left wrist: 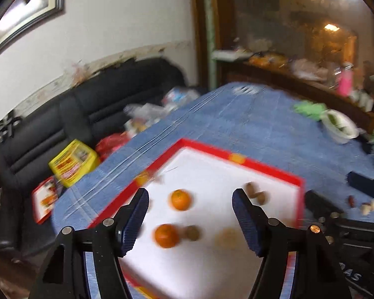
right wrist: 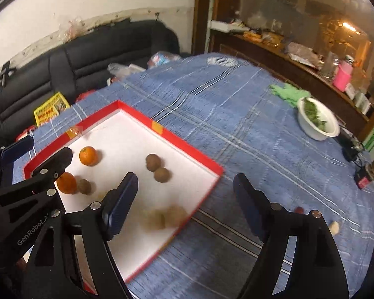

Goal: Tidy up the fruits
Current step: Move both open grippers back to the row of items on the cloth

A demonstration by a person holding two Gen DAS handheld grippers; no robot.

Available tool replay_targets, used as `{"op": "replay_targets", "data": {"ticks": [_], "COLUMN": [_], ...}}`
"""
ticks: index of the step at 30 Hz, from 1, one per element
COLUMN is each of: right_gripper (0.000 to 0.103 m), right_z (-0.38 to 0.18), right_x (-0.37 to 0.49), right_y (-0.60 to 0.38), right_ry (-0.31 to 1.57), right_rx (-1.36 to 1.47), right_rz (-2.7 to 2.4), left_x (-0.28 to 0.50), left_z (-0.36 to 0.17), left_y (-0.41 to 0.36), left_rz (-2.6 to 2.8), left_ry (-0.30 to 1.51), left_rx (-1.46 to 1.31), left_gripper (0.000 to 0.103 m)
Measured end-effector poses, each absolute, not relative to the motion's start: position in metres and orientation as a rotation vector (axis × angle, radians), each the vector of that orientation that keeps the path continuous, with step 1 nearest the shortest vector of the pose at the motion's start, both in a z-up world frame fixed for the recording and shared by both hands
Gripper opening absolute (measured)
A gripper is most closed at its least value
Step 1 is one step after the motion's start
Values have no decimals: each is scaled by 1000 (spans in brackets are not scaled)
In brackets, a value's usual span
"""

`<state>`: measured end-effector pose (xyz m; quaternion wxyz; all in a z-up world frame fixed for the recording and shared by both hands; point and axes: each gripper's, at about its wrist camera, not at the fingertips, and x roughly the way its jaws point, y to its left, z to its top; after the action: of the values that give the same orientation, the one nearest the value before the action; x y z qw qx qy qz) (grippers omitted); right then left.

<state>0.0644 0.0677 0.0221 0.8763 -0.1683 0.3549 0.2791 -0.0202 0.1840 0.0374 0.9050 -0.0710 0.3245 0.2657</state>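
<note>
A white tray with a red rim lies on the blue checked tablecloth. In it are two oranges and several brown kiwis: two together, one next to the nearer orange, and a blurred one near the tray's right edge. My left gripper is open and empty above the tray; it also shows in the right wrist view. My right gripper is open and empty over the tray's right edge.
A white bowl of greens and a green cloth sit at the table's far right. Small bits lie on the cloth near my right gripper. A black sofa with bags and a yellow box stands behind the table.
</note>
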Motion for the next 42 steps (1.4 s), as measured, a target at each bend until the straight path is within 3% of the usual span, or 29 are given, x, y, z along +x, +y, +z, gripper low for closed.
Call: {"op": "replay_targets", "data": {"ticks": [7, 21, 31, 39, 42], "right_gripper": [80, 80, 79, 48, 48], "right_z": [29, -22, -40, -51, -55], "right_x": [54, 79, 93, 132, 145], "right_y": [-4, -173, -185, -160, -155], "right_ry": [693, 817, 877, 924, 933], "right_rx": [-279, -96, -47, -17, -7], "right_rz": [504, 241, 290, 305, 287], "left_x": [-22, 13, 40, 59, 67], "left_z": [38, -12, -31, -34, -35], "left_y": [123, 25, 5, 12, 13], "left_rz": [344, 117, 79, 94, 93], "left_ry": [576, 715, 788, 799, 802], "left_rx": [-128, -17, -18, -37, -45], "left_gripper": [67, 68, 68, 68, 68]}}
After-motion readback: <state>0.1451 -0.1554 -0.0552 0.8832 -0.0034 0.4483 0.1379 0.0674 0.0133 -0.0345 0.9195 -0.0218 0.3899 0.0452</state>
